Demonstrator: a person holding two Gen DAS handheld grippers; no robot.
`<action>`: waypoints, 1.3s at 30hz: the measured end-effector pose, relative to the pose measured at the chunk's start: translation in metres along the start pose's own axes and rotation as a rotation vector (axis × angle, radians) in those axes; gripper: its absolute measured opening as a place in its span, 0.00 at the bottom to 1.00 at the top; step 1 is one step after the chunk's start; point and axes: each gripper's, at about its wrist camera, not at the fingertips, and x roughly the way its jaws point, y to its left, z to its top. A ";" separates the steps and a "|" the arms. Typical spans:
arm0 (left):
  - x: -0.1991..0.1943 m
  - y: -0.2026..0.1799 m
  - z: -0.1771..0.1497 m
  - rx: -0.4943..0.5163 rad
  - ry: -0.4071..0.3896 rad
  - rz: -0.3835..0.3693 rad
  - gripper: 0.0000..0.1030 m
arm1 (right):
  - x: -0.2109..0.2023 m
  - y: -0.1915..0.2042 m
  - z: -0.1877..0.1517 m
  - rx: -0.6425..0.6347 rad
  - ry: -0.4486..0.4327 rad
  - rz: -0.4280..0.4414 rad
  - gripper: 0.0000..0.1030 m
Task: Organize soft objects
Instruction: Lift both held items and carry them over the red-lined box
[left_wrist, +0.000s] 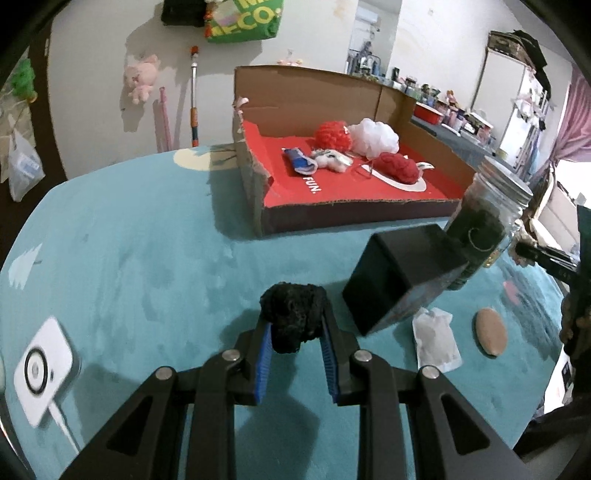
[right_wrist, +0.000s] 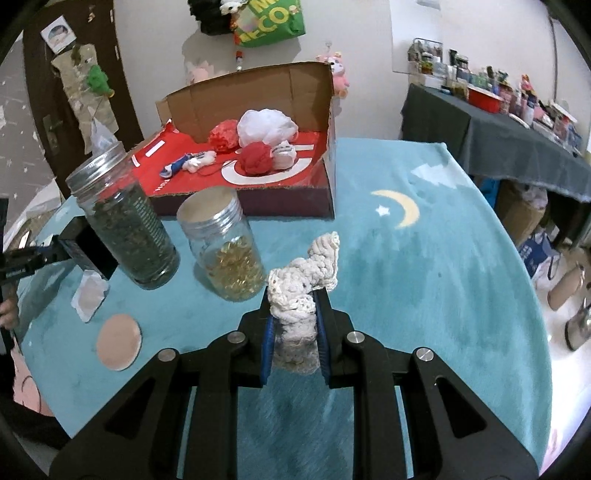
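Observation:
My left gripper (left_wrist: 296, 325) is shut on a black fuzzy ball (left_wrist: 293, 314), held just above the teal blanket. My right gripper (right_wrist: 294, 314) is shut on a cream crocheted piece (right_wrist: 303, 284) that sticks up past the fingers. A cardboard box with a red lining (left_wrist: 351, 192) stands at the far side of the table; it also shows in the right wrist view (right_wrist: 325, 192). In it lie a red pom (left_wrist: 332, 134), a white mesh puff (left_wrist: 375, 134), a red yarn ball (left_wrist: 400, 166) and small soft items (left_wrist: 314, 160).
A black box (left_wrist: 399, 273) and a jar of dark leaves (left_wrist: 484, 221) stand right of the left gripper. A jar of golden capsules (right_wrist: 225, 243), a white sachet (right_wrist: 88, 295) and a beige round pad (right_wrist: 119, 341) lie on the blanket. A white device (left_wrist: 44, 369) lies at the left.

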 end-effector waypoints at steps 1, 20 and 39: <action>0.002 0.001 0.003 0.010 0.003 -0.005 0.25 | 0.002 -0.001 0.003 -0.010 0.002 -0.005 0.18; 0.004 -0.019 0.062 0.219 -0.011 -0.030 0.25 | 0.016 0.016 0.065 -0.221 -0.018 0.058 0.18; 0.093 -0.027 0.132 0.089 0.163 -0.039 0.26 | 0.109 0.029 0.144 -0.161 0.188 0.124 0.18</action>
